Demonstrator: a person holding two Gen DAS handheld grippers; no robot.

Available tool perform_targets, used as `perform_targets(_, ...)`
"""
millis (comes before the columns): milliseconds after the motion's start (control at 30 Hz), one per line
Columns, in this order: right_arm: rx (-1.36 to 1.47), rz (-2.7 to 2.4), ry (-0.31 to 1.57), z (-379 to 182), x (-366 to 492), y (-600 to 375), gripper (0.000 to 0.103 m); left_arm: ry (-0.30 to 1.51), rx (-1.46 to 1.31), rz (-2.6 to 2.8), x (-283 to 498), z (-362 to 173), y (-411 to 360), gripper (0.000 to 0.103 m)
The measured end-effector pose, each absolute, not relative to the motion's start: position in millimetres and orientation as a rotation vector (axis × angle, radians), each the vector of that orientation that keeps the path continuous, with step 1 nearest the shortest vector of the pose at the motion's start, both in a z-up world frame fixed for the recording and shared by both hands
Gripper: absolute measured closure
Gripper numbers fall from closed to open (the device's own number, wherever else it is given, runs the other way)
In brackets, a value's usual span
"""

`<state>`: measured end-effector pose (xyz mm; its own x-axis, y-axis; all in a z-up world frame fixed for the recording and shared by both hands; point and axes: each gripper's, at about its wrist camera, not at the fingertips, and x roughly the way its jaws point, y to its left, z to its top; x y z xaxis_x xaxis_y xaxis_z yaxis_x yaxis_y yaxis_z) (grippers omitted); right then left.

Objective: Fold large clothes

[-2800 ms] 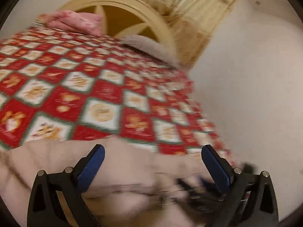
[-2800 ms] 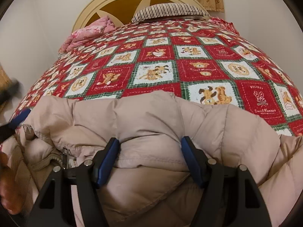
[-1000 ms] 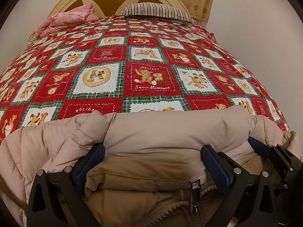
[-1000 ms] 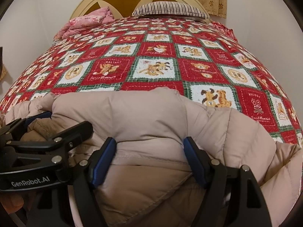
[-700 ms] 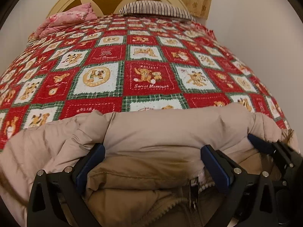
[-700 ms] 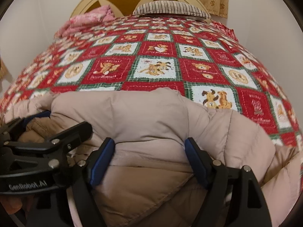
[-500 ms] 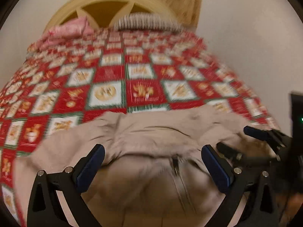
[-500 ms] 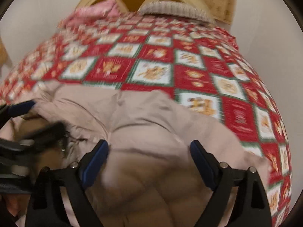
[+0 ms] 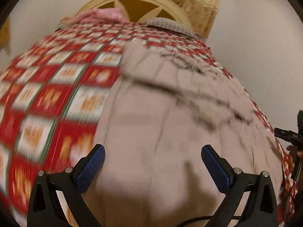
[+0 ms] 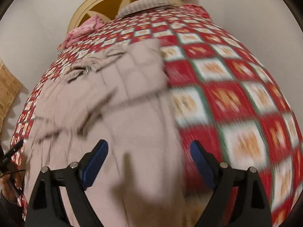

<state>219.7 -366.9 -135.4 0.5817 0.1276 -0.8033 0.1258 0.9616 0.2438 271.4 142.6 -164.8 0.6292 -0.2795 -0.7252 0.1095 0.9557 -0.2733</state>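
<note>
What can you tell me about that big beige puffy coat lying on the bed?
The beige puffy coat is a quilted, padded garment with stitched panels, lying spread along the red patchwork quilt of the bed. Near its far end a zipper with a metal pull shows among rumpled folds. Both views are motion-blurred, so finer detail is unclear. Nothing visibly grips it; it rests only on the quilt.

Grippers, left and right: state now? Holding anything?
Left gripper: open, nothing gripped; the beige puffer jacket lies spread on the bed beyond the fingers.
Right gripper: open, nothing gripped, above the same jacket.
</note>
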Motion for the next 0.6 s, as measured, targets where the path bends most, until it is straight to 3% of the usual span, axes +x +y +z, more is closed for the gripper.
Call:
perform_targets(300, 0.374, -0.033, 0.984, -157.7, 125.9, -351.5, 0.012, 0.848, -0.196, -0.208, 212.1, -181.4, 139.2, 0.002)
perform_targets(400, 0.364, -0.049, 0.962, -166.9, 110.5, -341.8, 0.019, 0.808, -0.18, -0.215, 204.7, -178.3, 134.0, 0.005)
perform_targets(433, 0.342, -0.034, 0.96, -166.9, 107.2, -334.0, 0.03, 0.803, -0.18, -0.212, 202.9, -176.9, 131.1, 0.008)
perform_targets(467, 0.35, -0.014, 0.96, -167.2, 104.3, -329.8, 0.046, 0.807, -0.178, -0.213, 200.8, -177.1, 129.2, 0.02)
perform_targets(500, 0.369, 0.003, 0.957, -166.4, 101.9, -326.2, 0.052, 0.811, -0.169, -0.212, 197.0, -177.4, 127.0, 0.038)
perform_targets(533, 0.369, 0.014, 0.957, -166.3, 101.0, -323.5, 0.064, 0.808, -0.134, -0.196, 193.5, -177.0, 123.8, 0.048)
perform_targets(567, 0.37, 0.03, 0.961, -167.5, 101.2, -321.7, 0.075, 0.803, -0.111, -0.19, 190.2, -175.7, 123.1, 0.072)
perform_targets(600, 0.401, 0.045, 0.955, -168.2, 100.3, -324.1, 0.079, 0.797, -0.086, -0.194, 186.1, -172.9, 123.4, 0.091)
